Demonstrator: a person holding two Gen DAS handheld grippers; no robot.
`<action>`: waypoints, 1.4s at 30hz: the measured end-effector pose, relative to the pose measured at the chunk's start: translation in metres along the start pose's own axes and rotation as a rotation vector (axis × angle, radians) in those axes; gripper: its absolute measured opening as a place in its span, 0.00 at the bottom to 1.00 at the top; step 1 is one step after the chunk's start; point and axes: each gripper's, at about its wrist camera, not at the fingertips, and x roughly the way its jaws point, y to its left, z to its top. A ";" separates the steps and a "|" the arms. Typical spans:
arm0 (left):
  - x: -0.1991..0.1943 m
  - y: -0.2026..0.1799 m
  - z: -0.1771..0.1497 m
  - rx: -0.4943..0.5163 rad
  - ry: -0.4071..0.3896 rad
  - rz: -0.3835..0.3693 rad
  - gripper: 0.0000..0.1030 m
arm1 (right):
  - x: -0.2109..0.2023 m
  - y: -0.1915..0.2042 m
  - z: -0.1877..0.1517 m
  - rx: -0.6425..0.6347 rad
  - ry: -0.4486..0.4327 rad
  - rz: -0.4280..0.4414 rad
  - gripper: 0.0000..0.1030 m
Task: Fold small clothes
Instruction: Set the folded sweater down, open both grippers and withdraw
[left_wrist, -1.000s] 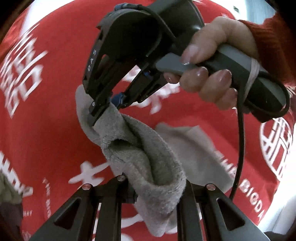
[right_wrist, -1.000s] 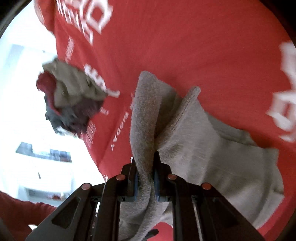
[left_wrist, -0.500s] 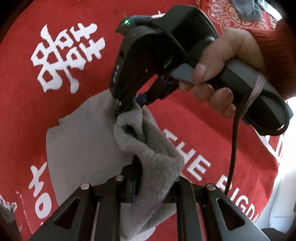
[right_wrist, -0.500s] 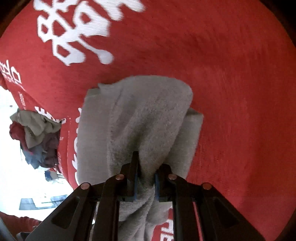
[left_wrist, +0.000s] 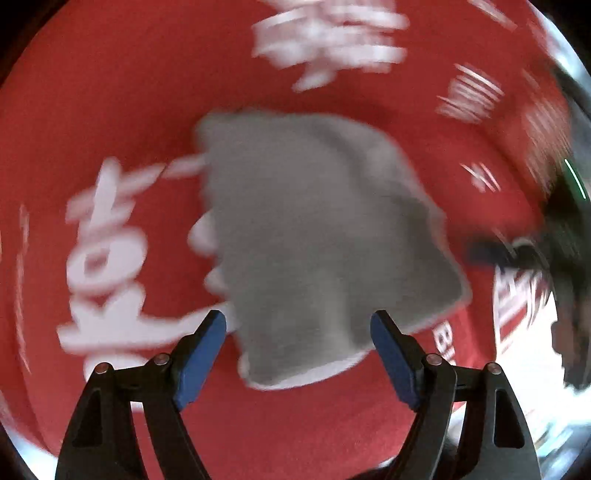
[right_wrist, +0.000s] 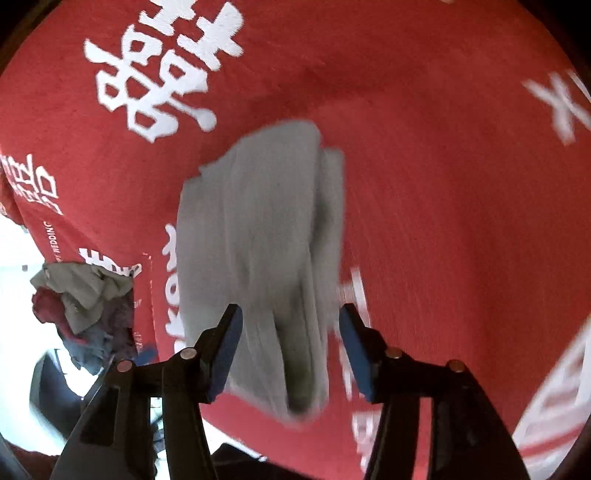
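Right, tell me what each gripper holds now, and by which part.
Nothing. Both jaws have just opened: the left gripper and right gripper straddle the folded grey terry cloth without pinching it.

Prob. a home: red wedding tablecloth (right_wrist: 424, 184), laundry pile (right_wrist: 85, 306).

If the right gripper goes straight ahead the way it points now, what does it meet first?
Most likely the grey cloth, lying folded on the red tablecloth between the open fingers of the right gripper, which have just been opening. Depth is unclear.

Grey terry cloth (left_wrist: 317, 236), folded over, lying flat on red printed tablecloth (left_wrist: 122, 110).
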 end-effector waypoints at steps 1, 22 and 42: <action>0.007 0.015 -0.002 -0.055 0.022 -0.018 0.79 | -0.002 -0.006 -0.021 0.041 0.005 0.038 0.57; 0.054 0.039 -0.017 0.079 0.122 -0.091 0.33 | 0.083 -0.010 -0.080 0.259 -0.043 0.105 0.08; 0.004 0.047 -0.027 -0.021 0.040 0.127 1.00 | 0.051 0.021 -0.035 0.096 -0.131 -0.201 0.31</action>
